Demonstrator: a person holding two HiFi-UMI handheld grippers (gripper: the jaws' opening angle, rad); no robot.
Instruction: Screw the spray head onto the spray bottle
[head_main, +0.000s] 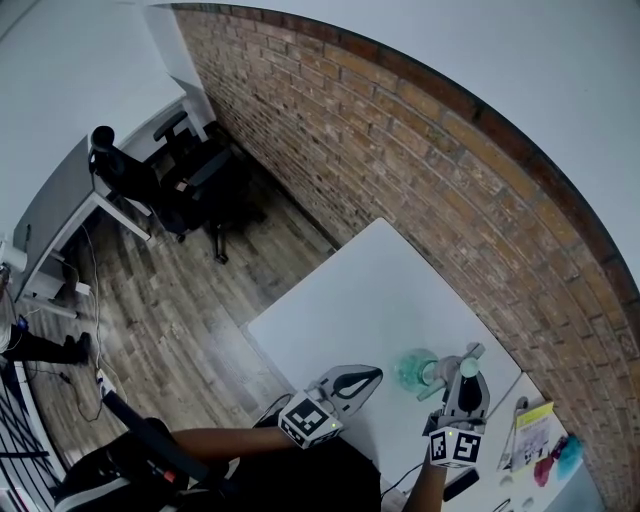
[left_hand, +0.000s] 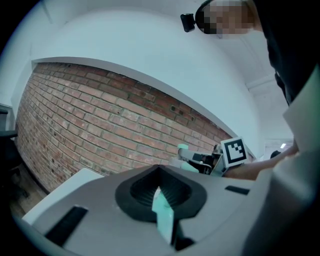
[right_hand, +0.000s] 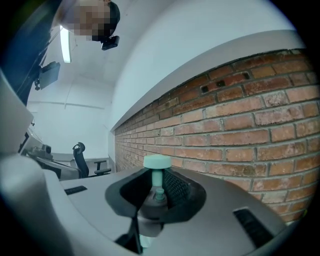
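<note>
In the head view a translucent teal spray bottle rests on the white table. My right gripper is just right of it, shut on the spray head. In the right gripper view the spray head shows a teal round top on a stem, with its grey collar between the jaws of the right gripper. The head's lower end reaches towards the bottle; whether they touch I cannot tell. My left gripper hovers left of the bottle, shut with nothing in it. In its own view the left gripper faces the right gripper.
A brick wall runs along the table's far side. A yellow booklet and small pink and teal items lie on the table at the right. Black office chairs and a desk stand on the wooden floor to the left.
</note>
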